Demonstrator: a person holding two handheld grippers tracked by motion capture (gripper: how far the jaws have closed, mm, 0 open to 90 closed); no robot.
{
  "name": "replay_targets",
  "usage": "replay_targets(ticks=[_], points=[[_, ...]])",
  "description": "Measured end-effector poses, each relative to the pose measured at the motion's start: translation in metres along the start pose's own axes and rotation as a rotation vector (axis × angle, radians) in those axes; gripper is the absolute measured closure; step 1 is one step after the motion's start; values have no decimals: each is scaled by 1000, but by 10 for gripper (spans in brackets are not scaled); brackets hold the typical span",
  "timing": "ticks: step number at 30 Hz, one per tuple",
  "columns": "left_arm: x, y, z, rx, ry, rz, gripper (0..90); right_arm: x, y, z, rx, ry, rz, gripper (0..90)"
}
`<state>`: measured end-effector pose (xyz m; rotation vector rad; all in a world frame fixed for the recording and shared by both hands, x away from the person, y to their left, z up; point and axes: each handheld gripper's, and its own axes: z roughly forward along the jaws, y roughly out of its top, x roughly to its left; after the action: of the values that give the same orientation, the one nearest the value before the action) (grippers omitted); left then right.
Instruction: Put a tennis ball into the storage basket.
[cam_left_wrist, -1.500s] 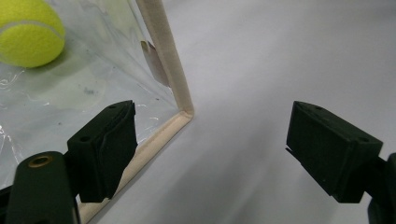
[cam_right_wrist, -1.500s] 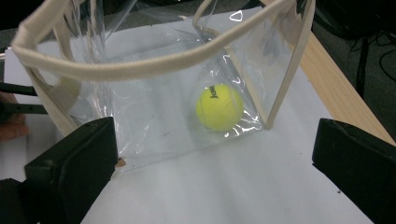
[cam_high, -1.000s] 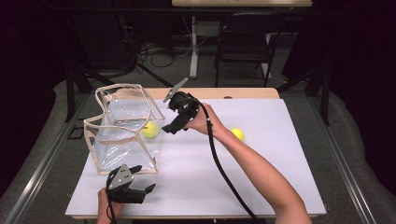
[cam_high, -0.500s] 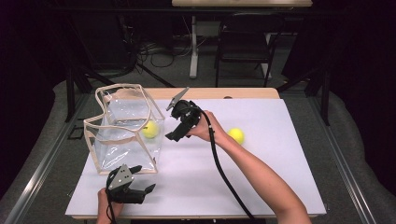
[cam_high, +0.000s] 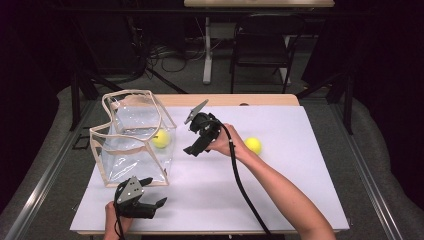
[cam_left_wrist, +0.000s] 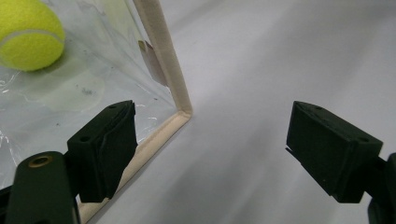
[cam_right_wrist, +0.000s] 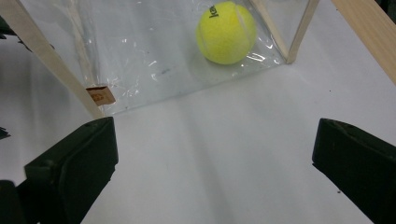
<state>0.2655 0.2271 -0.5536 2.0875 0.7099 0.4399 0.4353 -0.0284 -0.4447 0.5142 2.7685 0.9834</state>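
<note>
- Right gripper (cam_high: 196, 146): wide open, empty, just beside the bag (cam_high: 131, 142).
- One ball (cam_high: 161, 138) inside the bag, another ball (cam_high: 253, 145) on the table (cam_high: 280, 190).
- Left gripper (cam_high: 152, 204): wide open, empty, by the bag's corner.

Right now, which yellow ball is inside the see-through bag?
The tennis ball to the left of the right gripper sits inside the clear bag. The other ball lies on the bare white table by the person's wrist.
</note>
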Motion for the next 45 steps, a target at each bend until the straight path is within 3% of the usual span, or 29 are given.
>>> replay_targets(ticks=[23, 45], points=[[-1, 1, 3, 6, -7, -1, 162, -4, -32, -9, 30, -31, 13, 0], [0, 0, 2, 5, -3, 0, 162, -19, -63, -23, 58, -77, 53, 0]])
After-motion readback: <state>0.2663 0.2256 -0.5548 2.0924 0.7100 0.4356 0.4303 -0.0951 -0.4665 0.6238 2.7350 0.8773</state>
